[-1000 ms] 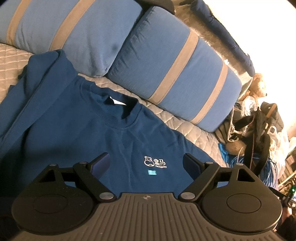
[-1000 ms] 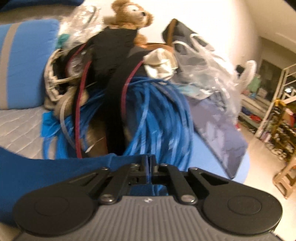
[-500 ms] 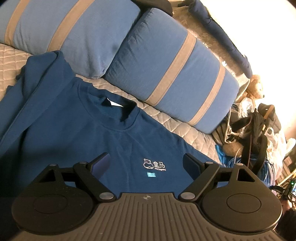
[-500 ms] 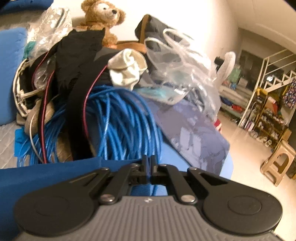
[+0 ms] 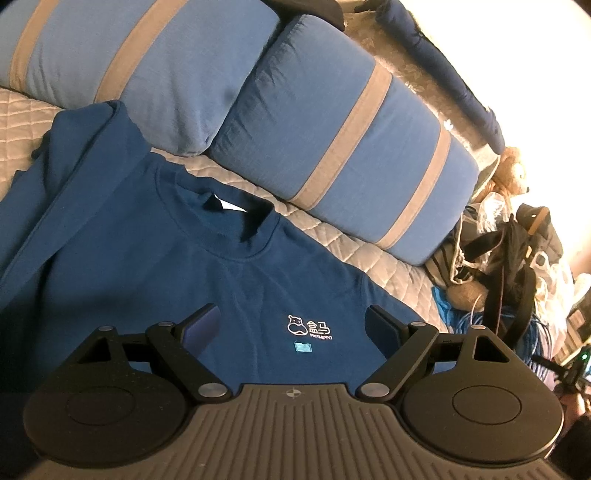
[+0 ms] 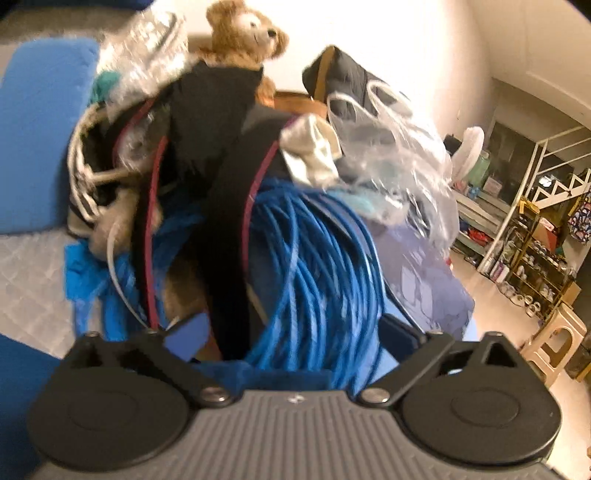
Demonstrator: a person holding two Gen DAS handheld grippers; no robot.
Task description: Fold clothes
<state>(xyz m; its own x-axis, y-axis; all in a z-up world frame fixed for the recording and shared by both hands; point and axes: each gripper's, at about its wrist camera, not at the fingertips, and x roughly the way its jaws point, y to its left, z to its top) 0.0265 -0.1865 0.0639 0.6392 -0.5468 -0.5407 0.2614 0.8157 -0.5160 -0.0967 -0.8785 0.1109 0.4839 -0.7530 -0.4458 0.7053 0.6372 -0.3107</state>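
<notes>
A dark blue sweatshirt (image 5: pixel 155 258) lies face up on the quilted bed (image 5: pixel 22 110), collar toward the pillows, with a small white logo (image 5: pixel 309 328) on its chest. One sleeve (image 5: pixel 70 166) is folded up along the left side. My left gripper (image 5: pixel 293 325) hovers over the chest, open, nothing between its fingers. In the right wrist view my right gripper (image 6: pixel 291 336) is opening wide over the sweatshirt's edge (image 6: pixel 266 373), which lies below the jaws, free of the pads. The gripper faces a coil of blue cable (image 6: pixel 317 258).
Two blue pillows with tan stripes (image 5: pixel 343 147) line the back of the bed. At the right end sits a pile: black straps (image 6: pixel 221 184), plastic bags (image 6: pixel 388 155), a teddy bear (image 6: pixel 243 33). Beyond the pile are the floor, a stool (image 6: pixel 554 347) and shelves (image 6: pixel 535 258).
The right gripper was shut on the sweatshirt's edge and now stands wide open, the fabric released. Its view swung back left toward the pile. The left gripper stayed put.
</notes>
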